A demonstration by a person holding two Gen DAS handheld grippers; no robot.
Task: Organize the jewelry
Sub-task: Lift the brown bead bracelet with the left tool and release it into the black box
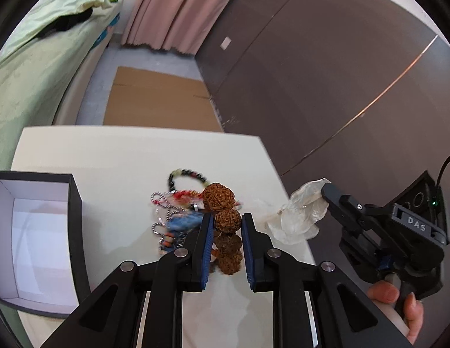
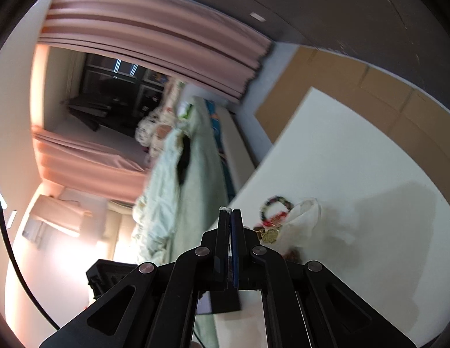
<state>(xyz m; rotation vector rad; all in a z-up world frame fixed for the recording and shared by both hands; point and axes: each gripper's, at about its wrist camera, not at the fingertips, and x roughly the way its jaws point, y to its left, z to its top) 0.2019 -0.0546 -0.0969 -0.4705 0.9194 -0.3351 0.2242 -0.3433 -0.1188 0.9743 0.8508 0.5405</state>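
Note:
A pile of jewelry (image 1: 178, 211) lies on the white table (image 1: 114, 156): a dark bead bracelet (image 1: 187, 175), silver chains, red and blue pieces. My left gripper (image 1: 227, 219) is shut on a strand of big brown walnut-like beads (image 1: 225, 220), one bead between the blue pads, others above and below. My right gripper (image 1: 326, 191) is shut on a clear plastic bag (image 1: 300, 211) and holds it above the table's right edge. In the right wrist view its jaws (image 2: 231, 211) are pressed together, a white scrap at the tips, and the bag (image 2: 303, 217) hangs beside the jewelry (image 2: 271, 223).
An open dark box with a white inside (image 1: 36, 237) stands at the table's left. Beyond the table are a bed with green sheets (image 1: 36, 66), flat cardboard on the floor (image 1: 158, 98), pink curtains (image 1: 178, 8) and a dark wardrobe wall (image 1: 326, 72).

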